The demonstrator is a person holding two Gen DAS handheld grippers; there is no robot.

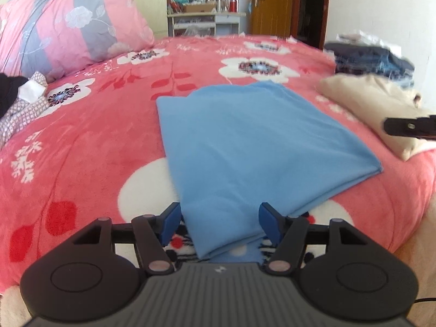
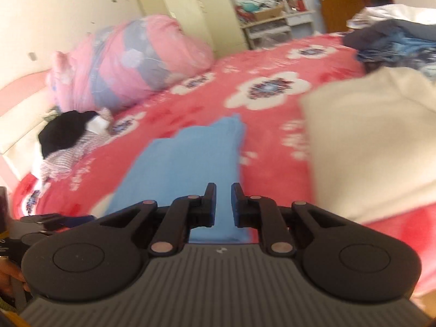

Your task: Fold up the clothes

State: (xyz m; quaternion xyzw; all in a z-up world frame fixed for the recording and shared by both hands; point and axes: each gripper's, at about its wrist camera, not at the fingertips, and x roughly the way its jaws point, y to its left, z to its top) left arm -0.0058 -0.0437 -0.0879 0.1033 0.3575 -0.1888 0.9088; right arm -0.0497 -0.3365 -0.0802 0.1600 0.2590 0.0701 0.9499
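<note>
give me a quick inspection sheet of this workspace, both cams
surface: bed under a red flowered blanket
job's things: blue cloth folded flat, near corner running between the left fingers; beige garment to its right
clutter: dark clothes pile behind the beige one; black and patterned clothes at the left; pink quilt
grippers: left gripper open around the cloth corner; right gripper slightly open, nothing between its fingers
cables: thin black cable at the frame edge
surroundings: shelf with bottles and boxes, wooden door, cream wardrobe
</note>
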